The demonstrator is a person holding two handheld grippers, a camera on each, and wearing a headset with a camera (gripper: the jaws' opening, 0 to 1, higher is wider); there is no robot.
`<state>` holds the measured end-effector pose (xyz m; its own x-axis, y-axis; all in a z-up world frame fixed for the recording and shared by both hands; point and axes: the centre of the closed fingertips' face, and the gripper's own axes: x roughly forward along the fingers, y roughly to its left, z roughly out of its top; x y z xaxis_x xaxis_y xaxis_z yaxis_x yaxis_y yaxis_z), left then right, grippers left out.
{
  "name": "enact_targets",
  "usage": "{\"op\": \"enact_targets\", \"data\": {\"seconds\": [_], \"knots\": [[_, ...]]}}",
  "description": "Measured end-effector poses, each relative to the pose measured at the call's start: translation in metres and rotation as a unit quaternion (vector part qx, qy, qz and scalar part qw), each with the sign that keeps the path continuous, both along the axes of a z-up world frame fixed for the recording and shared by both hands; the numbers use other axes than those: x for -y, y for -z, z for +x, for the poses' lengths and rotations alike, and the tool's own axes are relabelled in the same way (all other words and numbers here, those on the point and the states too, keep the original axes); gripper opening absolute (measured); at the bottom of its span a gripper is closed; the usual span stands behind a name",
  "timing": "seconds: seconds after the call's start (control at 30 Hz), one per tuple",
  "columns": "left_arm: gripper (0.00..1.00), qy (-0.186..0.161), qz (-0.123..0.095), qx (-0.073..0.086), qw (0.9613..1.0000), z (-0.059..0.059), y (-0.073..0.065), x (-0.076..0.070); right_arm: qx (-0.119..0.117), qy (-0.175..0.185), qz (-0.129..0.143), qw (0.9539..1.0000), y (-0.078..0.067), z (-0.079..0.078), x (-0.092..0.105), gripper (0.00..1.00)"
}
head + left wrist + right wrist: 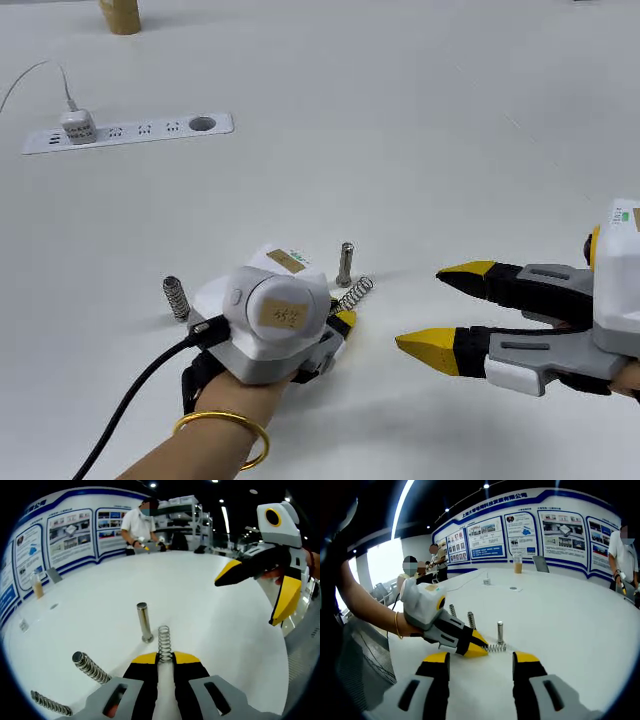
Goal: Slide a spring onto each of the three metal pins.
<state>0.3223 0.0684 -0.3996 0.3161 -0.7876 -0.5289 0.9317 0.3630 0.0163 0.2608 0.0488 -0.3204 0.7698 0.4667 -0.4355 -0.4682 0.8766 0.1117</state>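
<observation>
- The left gripper (345,318), nearest, is clamped on a spring (355,294), which is held just beside the bare pin (346,264), to its near right.
- The right gripper (420,307) is held wide open and empty, farther right.
- Two spring-covered pins (470,620) are seen left of the bare pin.

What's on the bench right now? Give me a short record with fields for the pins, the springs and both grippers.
bare pin: upright, no spring on it
held spring: one end clamped in the left gripper, free end near the bare pin's base
first sprung pin, second sprung pin: upright, each with a spring on
right gripper: open, holding nothing, off to the side of the pins
left to do: one pin
</observation>
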Motion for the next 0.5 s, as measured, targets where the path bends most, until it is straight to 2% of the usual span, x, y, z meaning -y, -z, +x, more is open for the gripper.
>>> {"op": "enact_targets", "data": {"seconds": [0.27,0.4,0.5], "knots": [[0.1,0.007,0.001,0.007,0.9999,-0.006,-0.004,-0.007,0.0,0.017,0.015,0.9997,-0.005,0.004,0.005,0.51],[0.1,0.003,-0.016,0.013,0.9998,-0.011,-0.017,-0.012,-0.004,0.037,0.046,0.9982,-0.008,0.007,0.008,0.5],[0.1,0.0,-0.027,0.014,0.9995,-0.013,-0.024,-0.016,-0.002,0.039,0.056,0.9977,-0.012,0.007,0.008,0.5]]}}
